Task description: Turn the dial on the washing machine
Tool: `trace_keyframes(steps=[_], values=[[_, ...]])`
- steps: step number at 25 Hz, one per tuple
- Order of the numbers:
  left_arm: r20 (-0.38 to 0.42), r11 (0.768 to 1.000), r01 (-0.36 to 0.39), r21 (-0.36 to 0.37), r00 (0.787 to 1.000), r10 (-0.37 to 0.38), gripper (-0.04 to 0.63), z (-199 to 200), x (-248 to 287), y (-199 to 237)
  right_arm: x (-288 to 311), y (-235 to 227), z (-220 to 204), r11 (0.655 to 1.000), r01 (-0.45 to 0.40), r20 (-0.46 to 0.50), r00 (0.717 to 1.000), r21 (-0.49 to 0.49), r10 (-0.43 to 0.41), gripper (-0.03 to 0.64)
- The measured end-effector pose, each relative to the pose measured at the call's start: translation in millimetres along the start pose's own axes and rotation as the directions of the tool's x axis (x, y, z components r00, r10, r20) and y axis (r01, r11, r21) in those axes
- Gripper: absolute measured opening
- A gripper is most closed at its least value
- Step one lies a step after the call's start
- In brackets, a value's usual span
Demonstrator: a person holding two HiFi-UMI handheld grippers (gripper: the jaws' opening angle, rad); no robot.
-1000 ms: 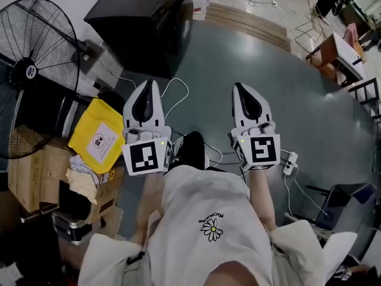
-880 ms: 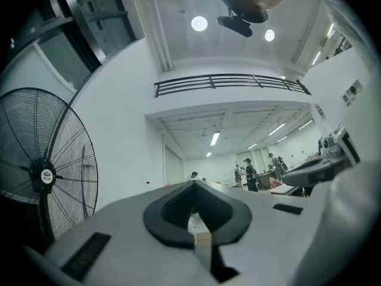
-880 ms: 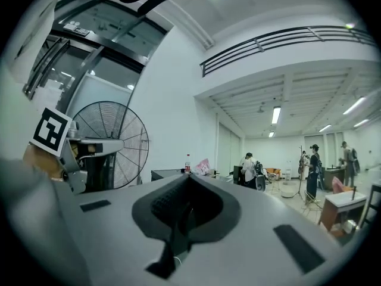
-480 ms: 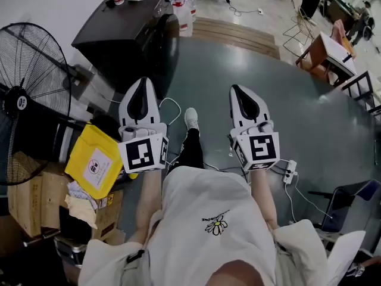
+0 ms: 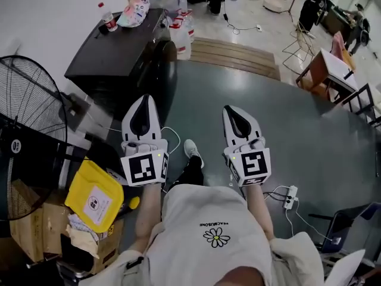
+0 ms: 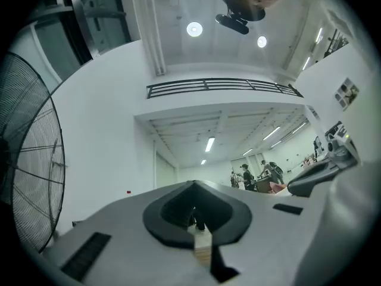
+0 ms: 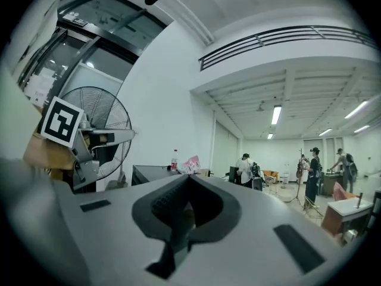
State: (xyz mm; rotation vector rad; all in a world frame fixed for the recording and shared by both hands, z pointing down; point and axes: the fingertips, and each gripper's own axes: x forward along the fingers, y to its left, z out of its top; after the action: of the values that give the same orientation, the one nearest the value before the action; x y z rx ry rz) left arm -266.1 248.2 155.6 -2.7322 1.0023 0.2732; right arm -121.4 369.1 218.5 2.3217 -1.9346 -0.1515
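Both my claws have carried forward since a second ago, and the low black table [image 5: 116, 52] now lies just ahead of their tips. Left of that table stands the big black wire-guard fan [image 5: 24, 118]. Nearer me than the table, off its left end, the flat yellow bag [image 5: 95, 195] rests on the brown cardboard boxes [image 5: 24, 231]. My left claw [image 5: 144, 98] points toward the table's near right corner, its jaws pressed together on nothing. My right claw [image 5: 228, 108], right of the table over grey floor, is likewise closed and empty. Farther right of the table lies the white power strip [image 5: 290, 198]. None of my views shows me the washing machine's dial.
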Motion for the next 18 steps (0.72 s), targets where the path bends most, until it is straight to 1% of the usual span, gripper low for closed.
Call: trace_keyframes(steps=[4,7,11,14,18], values=[[-0.019,1.0,-0.022,0.001,1.0,0.022,-0.002,-20.6,63.7,19.3,70.3,-25.9,-4.2,0.999,-0.032,-0.019,0.999,0.008,0.032,0.003],[-0.03,0.999,-0.045,0.009,0.999,0.045,-0.002,-32.6,110.7,36.9,129.3,-40.0,-2.6,0.997,-0.081,-0.026,0.996,0.001,0.081,0.003],[-0.024,0.997,-0.075,0.013,0.997,0.075,-0.002,-49.2,170.4,57.6,206.2,-52.7,2.3,0.989,-0.147,-0.003,0.989,-0.013,0.147,0.003],[-0.034,0.995,-0.103,-0.004,0.994,0.102,-0.002,-66.0,203.9,70.9,254.2,-57.2,2.4,0.982,-0.189,0.01,0.982,-0.009,0.189,0.003],[-0.046,0.99,-0.138,-0.013,0.989,0.137,-0.002,-82.1,234.7,85.9,299.8,-62.6,1.1,0.975,-0.222,0.021,0.975,0.013,0.222,0.003]])
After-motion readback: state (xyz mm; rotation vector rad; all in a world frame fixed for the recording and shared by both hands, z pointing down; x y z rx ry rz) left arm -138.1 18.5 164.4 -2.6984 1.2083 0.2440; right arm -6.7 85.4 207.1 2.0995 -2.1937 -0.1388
